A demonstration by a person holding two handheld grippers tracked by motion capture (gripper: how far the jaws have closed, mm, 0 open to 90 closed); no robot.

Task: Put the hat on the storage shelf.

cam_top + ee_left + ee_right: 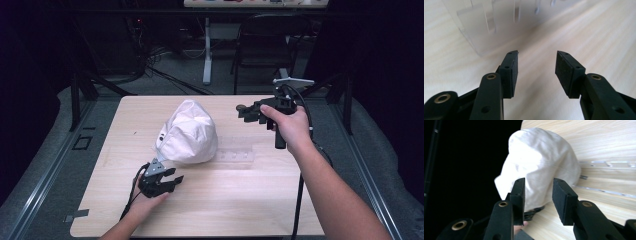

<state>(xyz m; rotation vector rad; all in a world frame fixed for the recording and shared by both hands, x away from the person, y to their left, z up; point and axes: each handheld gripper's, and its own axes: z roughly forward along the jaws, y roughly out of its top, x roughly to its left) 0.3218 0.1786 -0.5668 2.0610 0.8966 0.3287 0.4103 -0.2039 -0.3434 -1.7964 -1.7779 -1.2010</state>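
A white cloth bag (187, 132) sits mid-table on the pale wooden table (240, 200), beside a clear plastic stand (235, 155). The left gripper (172, 180) lies near the bag's front edge — jaws apart, empty. The right gripper (245, 111) hovers beyond the stand, likewise spread and empty.

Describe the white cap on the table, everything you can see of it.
The cap is white fabric, soft and creased, with its crown puffed up and rounded. It sits near the middle of the wooden table, over the left end of a clear plastic stand that runs out to its right. A small dark dot marks its left side. The left hand-held gripper is just in front of it, open and not holding it.
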